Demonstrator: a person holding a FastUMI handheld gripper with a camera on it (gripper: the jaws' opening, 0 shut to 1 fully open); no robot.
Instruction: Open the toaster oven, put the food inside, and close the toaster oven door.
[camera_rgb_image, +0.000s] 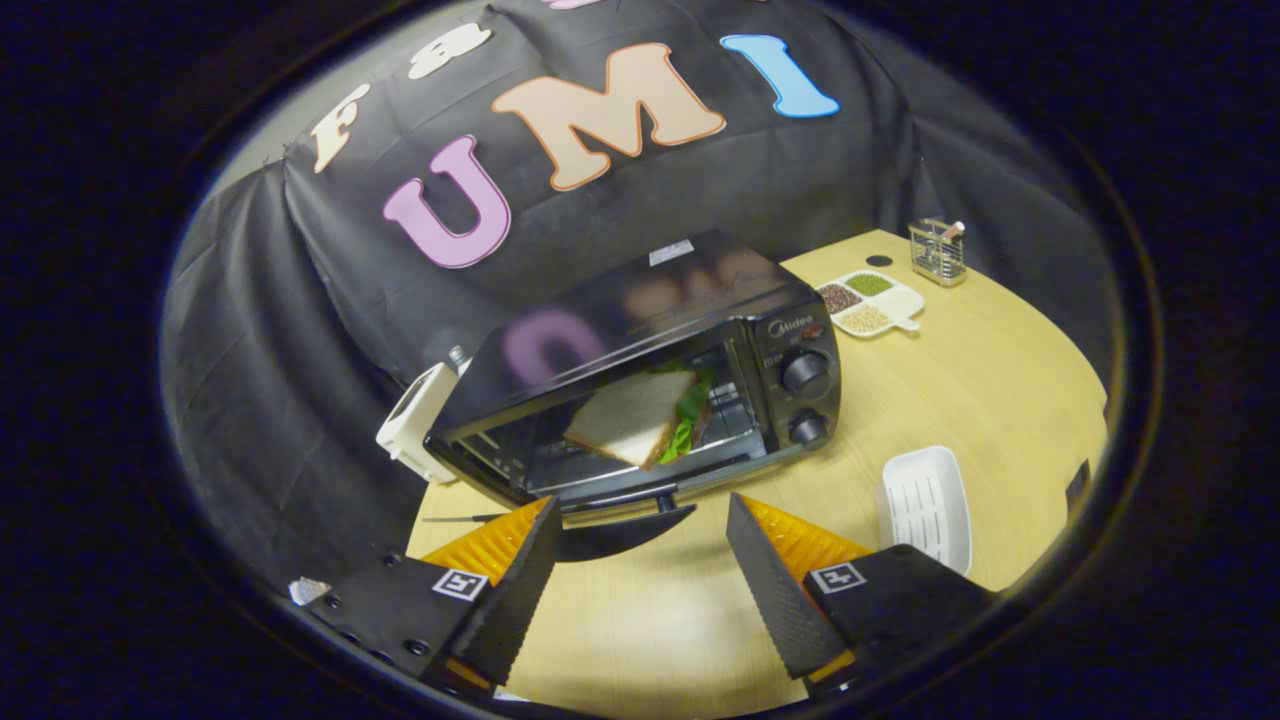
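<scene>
The black toaster oven (640, 330) stands on the wooden table (1000, 380), just beyond my fingers. Its door (620, 500) hangs open, folded down toward me, with the handle sitting between my two fingertips. Inside the oven on the rack lies a sandwich (635, 415) of white bread with green lettuce showing at its edge. My gripper (642, 505) is open, its black-and-orange fingers (500, 580) spread wide on either side of the door handle, touching nothing and holding nothing.
A white ribbed tray (925, 505) lies right of my fingers. Behind the oven to the right are a divided dish of grains (868, 300) and a wire holder (937, 250). A white device (415, 420) leans at the oven's left side.
</scene>
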